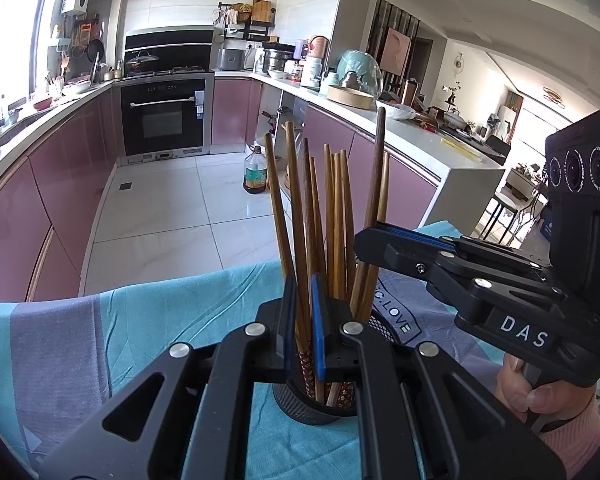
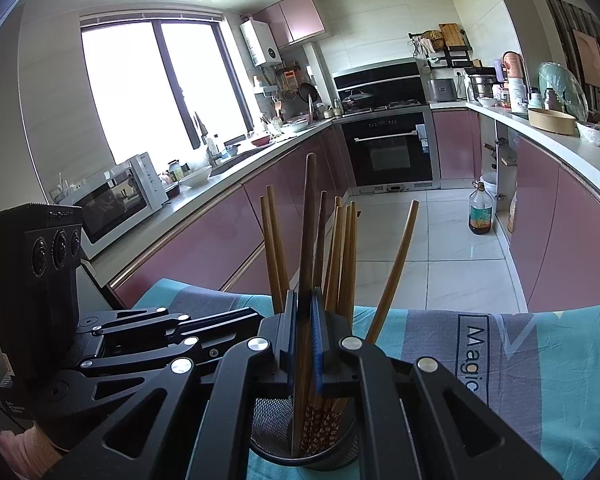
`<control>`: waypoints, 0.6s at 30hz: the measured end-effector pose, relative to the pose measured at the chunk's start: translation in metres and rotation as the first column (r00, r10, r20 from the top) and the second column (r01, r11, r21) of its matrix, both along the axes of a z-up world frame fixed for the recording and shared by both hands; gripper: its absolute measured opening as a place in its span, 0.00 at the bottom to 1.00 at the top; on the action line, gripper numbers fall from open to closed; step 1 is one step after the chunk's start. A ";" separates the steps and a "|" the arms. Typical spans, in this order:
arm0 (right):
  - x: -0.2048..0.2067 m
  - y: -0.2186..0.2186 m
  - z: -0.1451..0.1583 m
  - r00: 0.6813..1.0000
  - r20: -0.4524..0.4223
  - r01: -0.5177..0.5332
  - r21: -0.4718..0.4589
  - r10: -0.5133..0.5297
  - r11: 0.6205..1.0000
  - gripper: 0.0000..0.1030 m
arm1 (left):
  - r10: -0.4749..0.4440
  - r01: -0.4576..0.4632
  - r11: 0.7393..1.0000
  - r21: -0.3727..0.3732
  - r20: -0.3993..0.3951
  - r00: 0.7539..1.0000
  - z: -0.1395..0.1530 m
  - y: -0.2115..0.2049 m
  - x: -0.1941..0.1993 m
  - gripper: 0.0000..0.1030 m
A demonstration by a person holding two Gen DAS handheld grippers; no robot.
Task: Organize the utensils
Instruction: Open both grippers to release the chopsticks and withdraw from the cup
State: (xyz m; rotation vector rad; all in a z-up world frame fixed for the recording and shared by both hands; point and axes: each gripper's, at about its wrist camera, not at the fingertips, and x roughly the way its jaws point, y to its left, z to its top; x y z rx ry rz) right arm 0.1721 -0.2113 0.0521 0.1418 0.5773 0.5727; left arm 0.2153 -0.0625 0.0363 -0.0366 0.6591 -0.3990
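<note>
Brown wooden chopsticks [image 2: 342, 256] upright, fanned, in black mesh holder [image 2: 340, 450].

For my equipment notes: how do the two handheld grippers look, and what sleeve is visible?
Both are black plastic with silver rivets. The left gripper has blue finger pads. The right gripper has them too, carries white "DAS" lettering and a three-lens camera block. A pink sleeve shows.

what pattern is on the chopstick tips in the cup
Small pale flowers on dark red, on the chopsticks; clearest in the right wrist view.

light: bright daylight from window [image 2: 160, 88], blown out | edges: fisheye bending, dark corners | focus: sharp
</note>
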 end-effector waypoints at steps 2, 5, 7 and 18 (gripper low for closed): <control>0.001 0.000 -0.001 1.000 -0.001 0.001 0.000 -0.001 1.000 0.06 | 0.000 0.000 1.000 0.000 -0.001 1.000 0.000 0.000 0.000 0.07; 0.002 0.000 -0.001 1.000 -0.001 0.001 0.000 -0.001 1.000 0.07 | 0.004 -0.004 1.000 -0.001 0.001 1.000 0.000 0.001 0.000 0.07; 0.002 0.000 -0.001 1.000 -0.002 0.003 0.004 -0.003 1.000 0.07 | 0.007 -0.007 1.000 -0.002 0.000 1.000 -0.001 0.001 0.001 0.09; 0.000 -0.002 -0.003 1.000 0.003 0.002 0.004 -0.002 1.000 0.13 | 0.023 -0.023 1.000 -0.003 0.007 1.000 -0.002 0.001 -0.003 0.28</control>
